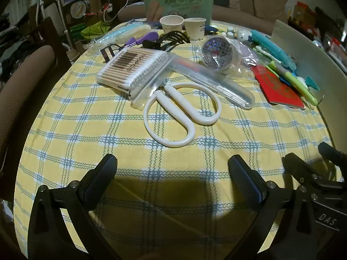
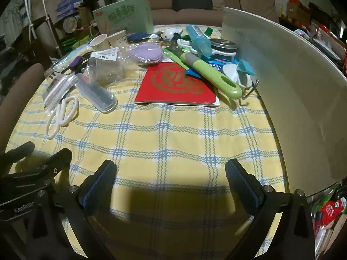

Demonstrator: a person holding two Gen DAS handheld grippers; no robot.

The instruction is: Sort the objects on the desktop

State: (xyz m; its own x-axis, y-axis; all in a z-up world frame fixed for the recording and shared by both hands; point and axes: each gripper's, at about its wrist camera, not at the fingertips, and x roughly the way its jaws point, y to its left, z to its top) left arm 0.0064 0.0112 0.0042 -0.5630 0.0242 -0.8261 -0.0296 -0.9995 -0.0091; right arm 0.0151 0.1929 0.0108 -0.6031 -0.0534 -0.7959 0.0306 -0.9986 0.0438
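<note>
A clutter of small items covers the far half of a table with a yellow plaid cloth (image 1: 91, 117). White scissors (image 1: 180, 112) lie nearest my left gripper (image 1: 172, 166), beside a pack of cotton swabs (image 1: 132, 67) and a clear tube case (image 1: 227, 88). A red booklet (image 2: 177, 84) lies ahead of my right gripper (image 2: 170, 171), with a green-handled tool (image 2: 212, 73) resting on its right side. Both grippers hover open over bare cloth at the near edge, nothing between their fingers. The right gripper (image 1: 312, 162) also shows in the left wrist view.
Two paper cups (image 1: 184, 27), a green snack box (image 1: 177, 2), a black hair clip (image 1: 171, 39) and a glittery ball (image 1: 216, 52) sit at the back. A pale curved board (image 2: 292, 82) stands along the table's right side. Brown chairs (image 1: 19, 86) flank the table.
</note>
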